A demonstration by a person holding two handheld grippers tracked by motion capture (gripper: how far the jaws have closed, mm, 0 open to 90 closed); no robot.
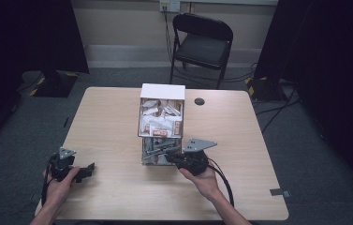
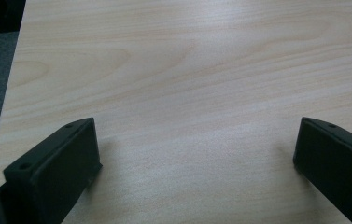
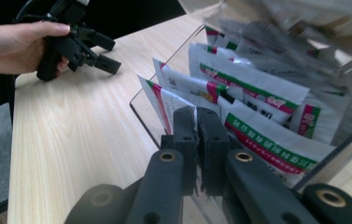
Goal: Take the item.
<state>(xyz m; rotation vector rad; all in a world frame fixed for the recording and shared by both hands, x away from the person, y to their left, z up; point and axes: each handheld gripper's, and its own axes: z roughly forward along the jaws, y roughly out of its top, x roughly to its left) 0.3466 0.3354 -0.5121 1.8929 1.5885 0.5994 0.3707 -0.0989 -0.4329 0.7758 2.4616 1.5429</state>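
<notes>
Right gripper closes at a box of packets

The packets [image 3: 253, 116] stand in the lower tier of a clear box [image 1: 161, 123] at mid-table; the right gripper [image 3: 196, 122] presses its jaws together at the front row, though whether a packet is pinched cannot be told. The left gripper [image 2: 197, 144] rests wide open and empty on the table [image 1: 113, 117].

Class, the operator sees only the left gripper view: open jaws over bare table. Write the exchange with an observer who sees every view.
Operator: Where's the right gripper?
Observer: The right gripper is at the sachets in the lower tier of a clear box.
Operator: Is it open?
Observer: No, its jaws are shut. Whether they pinch a sachet I cannot tell.
</notes>
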